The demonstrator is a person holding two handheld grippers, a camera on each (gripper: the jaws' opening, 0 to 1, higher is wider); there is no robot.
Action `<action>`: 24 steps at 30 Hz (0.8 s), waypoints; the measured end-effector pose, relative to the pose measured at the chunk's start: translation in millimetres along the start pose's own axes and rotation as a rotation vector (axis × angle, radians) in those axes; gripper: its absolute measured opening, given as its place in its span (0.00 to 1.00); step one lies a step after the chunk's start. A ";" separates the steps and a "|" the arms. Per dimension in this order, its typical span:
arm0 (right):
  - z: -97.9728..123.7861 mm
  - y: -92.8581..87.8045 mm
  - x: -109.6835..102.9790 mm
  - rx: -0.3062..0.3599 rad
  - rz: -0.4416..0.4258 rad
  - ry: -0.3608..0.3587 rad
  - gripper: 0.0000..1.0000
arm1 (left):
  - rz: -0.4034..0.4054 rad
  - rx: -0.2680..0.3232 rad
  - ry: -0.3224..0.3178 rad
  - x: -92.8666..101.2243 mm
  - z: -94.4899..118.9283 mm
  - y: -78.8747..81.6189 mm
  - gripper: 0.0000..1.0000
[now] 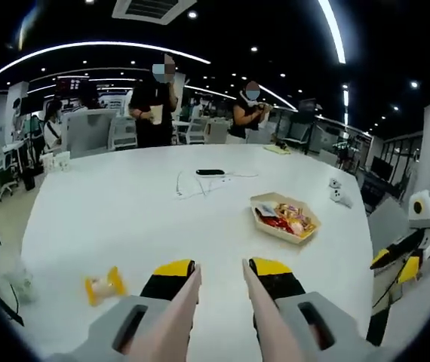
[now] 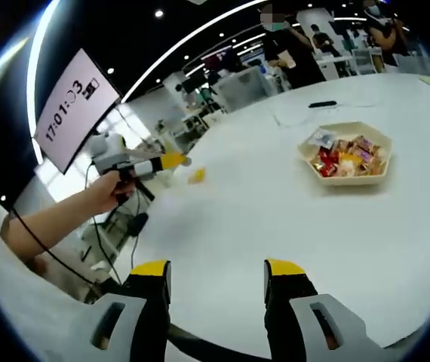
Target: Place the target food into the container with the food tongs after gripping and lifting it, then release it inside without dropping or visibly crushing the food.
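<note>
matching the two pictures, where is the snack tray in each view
Left gripper view: the snack tray lies right of centre on the white table, beyond the right finger.
Right gripper view: the tray sits upper right, past the fingers.
Shared landmark: the black phone beyond the tray.

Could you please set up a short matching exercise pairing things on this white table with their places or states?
Things:
1. hexagonal beige tray
2. small yellow item
3. black flat device
4. left gripper

Places or states:
A. open over bare table
B. far side, beside white cable
C. holds wrapped snacks
D. near edge, left of the jaws

Pairs: 1-C, 2-D, 3-B, 4-A
</note>
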State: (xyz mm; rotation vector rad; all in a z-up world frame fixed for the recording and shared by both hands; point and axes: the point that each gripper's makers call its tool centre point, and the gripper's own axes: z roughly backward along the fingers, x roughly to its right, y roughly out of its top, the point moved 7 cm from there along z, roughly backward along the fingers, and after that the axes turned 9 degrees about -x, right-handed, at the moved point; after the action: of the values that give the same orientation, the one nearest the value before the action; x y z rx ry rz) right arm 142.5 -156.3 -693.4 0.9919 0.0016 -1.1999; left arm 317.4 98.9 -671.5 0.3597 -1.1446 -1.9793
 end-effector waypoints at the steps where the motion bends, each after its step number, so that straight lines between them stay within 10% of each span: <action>1: 0.0 0.3 -0.3 0.001 0.003 0.001 0.50 | -0.005 -0.011 -0.003 -3.1 1.1 -1.5 0.28; 9: 2.1 -5.8 2.6 -0.002 -0.007 -0.007 0.50 | -0.187 -0.091 -0.040 -26.7 11.4 -6.7 0.26; 24: -1.2 -3.2 4.8 -0.022 -0.012 -0.033 0.50 | -0.232 -0.167 -0.091 -58.4 -11.6 -21.3 0.26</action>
State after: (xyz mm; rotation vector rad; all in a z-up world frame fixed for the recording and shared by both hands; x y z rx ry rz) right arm 142.6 -159.3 -698.4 0.9545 -0.0055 -1.2242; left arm 350.7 142.0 -703.6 0.3298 -1.0220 -2.2980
